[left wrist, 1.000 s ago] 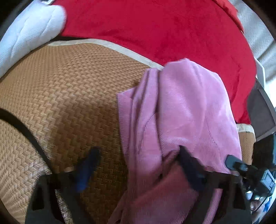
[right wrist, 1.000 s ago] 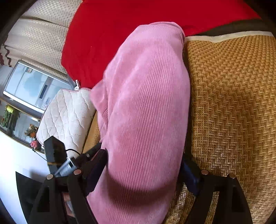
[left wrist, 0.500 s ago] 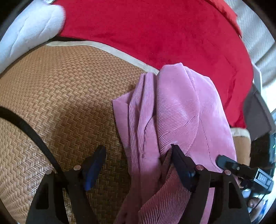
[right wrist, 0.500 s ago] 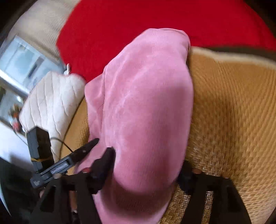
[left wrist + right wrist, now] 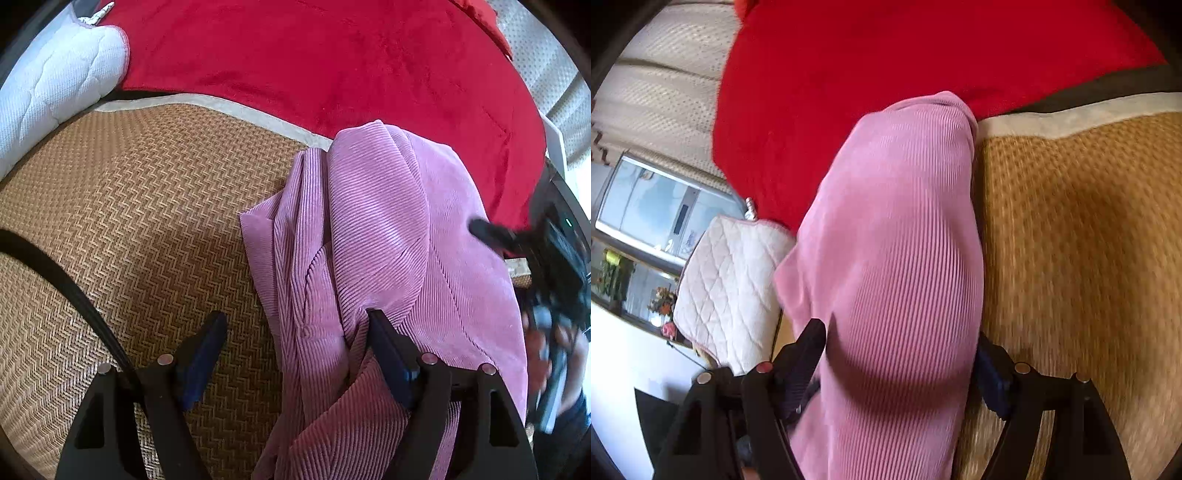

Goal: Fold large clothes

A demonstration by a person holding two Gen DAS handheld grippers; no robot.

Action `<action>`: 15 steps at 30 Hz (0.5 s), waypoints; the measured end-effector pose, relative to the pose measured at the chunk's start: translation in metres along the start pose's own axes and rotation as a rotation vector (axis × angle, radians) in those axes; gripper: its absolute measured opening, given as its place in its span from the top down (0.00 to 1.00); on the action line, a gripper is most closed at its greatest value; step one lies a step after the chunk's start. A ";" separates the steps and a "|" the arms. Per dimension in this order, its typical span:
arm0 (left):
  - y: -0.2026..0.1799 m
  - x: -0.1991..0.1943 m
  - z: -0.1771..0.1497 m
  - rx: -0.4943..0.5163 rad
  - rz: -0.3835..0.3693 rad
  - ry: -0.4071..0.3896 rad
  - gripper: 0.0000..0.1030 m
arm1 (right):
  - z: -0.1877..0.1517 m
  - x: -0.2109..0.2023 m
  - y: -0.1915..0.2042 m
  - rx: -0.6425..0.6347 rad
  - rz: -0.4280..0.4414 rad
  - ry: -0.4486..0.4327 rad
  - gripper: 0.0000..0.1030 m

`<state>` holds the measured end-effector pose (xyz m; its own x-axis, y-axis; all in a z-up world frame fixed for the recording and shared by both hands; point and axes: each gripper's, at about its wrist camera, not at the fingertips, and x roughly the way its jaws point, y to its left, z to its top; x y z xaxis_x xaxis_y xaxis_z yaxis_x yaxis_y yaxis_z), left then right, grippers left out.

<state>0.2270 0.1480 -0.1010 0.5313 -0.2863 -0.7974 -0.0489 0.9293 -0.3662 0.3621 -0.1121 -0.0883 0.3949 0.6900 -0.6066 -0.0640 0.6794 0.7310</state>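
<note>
Biggest thing in view: woven mat (image 5: 140, 206) covering the bed, w/ red blanket (image 5: 332, 62) beyond its pale edge and a white quilted pillow (image 5: 48, 85) at the far left corner. I judge the mat is my folding surface, flat and roomy enough.

Next, the pink corduroy garment (image 5: 388, 229): bunched lengthwise, its far end lying at the mat's border, the near end rising toward both tools. From the right cam it (image 5: 897, 258) fills the centre, draped like a long roll, prob. gathered so it can be laid out in one go.

Left gripper (image 5: 295, 343): jaws wide apart; the right finger is tucked into a fold of the cloth, the left one hangs over bare mat. Nothing pinched, I'd say.

Right gripper (image 5: 901, 354): fingers spread wide w/ the cloth bulging between them. Whether it actually grips the fabric, can't tell; the contact is hidden under the bulge.
</note>
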 end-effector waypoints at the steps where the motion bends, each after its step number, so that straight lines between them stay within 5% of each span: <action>1: 0.000 0.000 0.000 -0.002 0.002 0.001 0.23 | 0.007 0.004 -0.002 -0.005 -0.005 0.000 0.25; 3: -0.001 0.002 0.005 0.000 0.003 0.001 0.23 | 0.010 0.012 0.008 -0.085 -0.098 0.007 0.52; 5: -0.002 0.003 0.006 -0.007 -0.003 0.007 0.23 | 0.007 0.012 0.012 -0.103 -0.127 -0.004 0.54; 7: 0.000 0.014 0.014 -0.006 -0.011 0.008 0.23 | 0.000 0.006 0.016 -0.095 -0.122 -0.027 0.47; 9: 0.010 0.023 0.027 -0.009 -0.019 -0.011 0.23 | -0.014 -0.006 0.009 -0.061 -0.088 -0.043 0.26; 12: 0.015 0.016 0.036 -0.019 -0.024 -0.066 0.23 | -0.046 -0.025 0.015 -0.087 -0.059 -0.036 0.22; 15: 0.017 0.040 0.041 -0.029 -0.016 0.000 0.23 | -0.070 -0.028 0.019 -0.122 -0.053 0.024 0.20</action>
<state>0.2819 0.1618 -0.1190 0.5320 -0.3007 -0.7915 -0.0647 0.9176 -0.3921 0.2856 -0.1009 -0.0796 0.3786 0.6572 -0.6518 -0.1553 0.7393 0.6552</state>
